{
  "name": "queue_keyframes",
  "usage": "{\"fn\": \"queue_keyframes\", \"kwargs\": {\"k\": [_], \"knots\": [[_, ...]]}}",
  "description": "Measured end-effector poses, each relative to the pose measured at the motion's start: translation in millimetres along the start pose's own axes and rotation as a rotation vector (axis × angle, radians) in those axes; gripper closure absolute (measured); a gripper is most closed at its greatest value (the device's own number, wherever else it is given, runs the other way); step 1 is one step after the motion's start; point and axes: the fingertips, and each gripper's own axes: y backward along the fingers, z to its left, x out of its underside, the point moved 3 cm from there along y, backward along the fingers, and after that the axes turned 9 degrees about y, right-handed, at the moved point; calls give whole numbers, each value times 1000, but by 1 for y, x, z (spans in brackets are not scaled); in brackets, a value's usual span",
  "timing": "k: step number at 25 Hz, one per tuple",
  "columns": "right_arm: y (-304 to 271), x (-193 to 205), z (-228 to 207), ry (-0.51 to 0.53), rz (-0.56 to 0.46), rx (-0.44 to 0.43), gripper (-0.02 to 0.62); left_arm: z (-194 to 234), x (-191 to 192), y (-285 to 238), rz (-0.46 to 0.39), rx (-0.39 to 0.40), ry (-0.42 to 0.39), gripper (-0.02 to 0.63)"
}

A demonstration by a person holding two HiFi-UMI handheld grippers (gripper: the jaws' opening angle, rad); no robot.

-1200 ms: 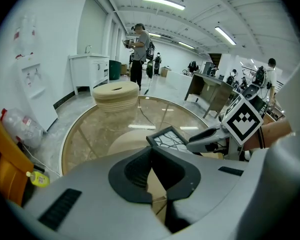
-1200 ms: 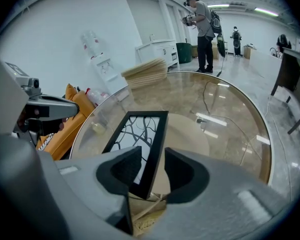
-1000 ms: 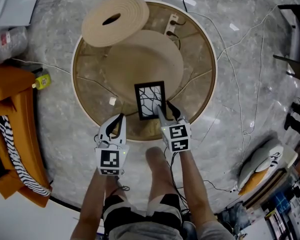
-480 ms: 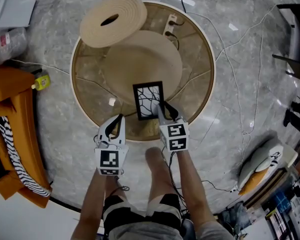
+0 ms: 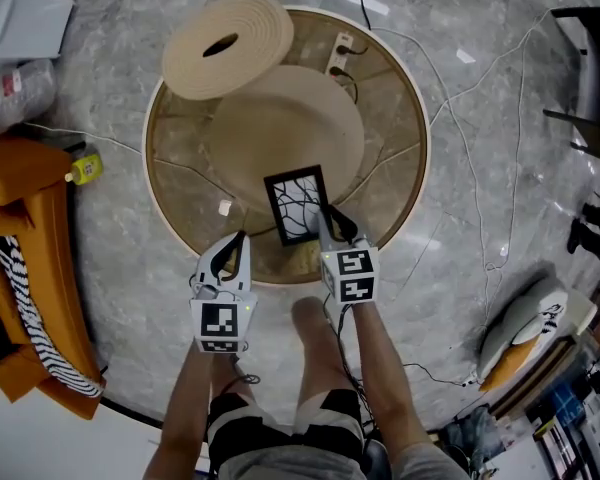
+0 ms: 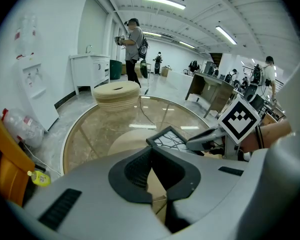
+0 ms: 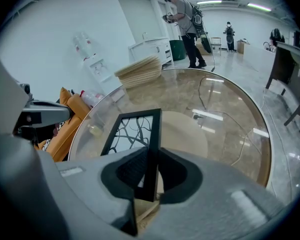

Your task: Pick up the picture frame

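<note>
Right gripper point(image 5: 330, 230) clamped on the black picture frame point(image 5: 294, 205) at its lower right corner, frame tipped slightly more than a second ago above the glass table point(image 5: 176, 173); left gripper point(image 5: 238, 240) jaws together, holding nothing.

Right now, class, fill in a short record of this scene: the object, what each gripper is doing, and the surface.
Object: picture frame, black, with a branch pattern, tilted
Right gripper: shut on the frame's right edge
Left gripper: shut, nothing between its jaws, by the table's near rim
Surface: round glass table
Also there: tan coiled disc at the table's far left rim
</note>
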Motion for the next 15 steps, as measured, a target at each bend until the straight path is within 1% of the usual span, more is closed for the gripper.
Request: {"fn": "queue_keyframes", "kwargs": {"k": [8, 12, 15], "knots": [[16, -8, 0, 11, -17, 34, 531, 6, -12, 16, -17, -7, -11, 589], [33, -24, 1, 10, -50, 48, 531, 5, -31, 28, -47, -9, -32, 589], [49, -43, 5, 18, -85, 62, 531, 6, -50, 41, -74, -7, -42, 589]]}}
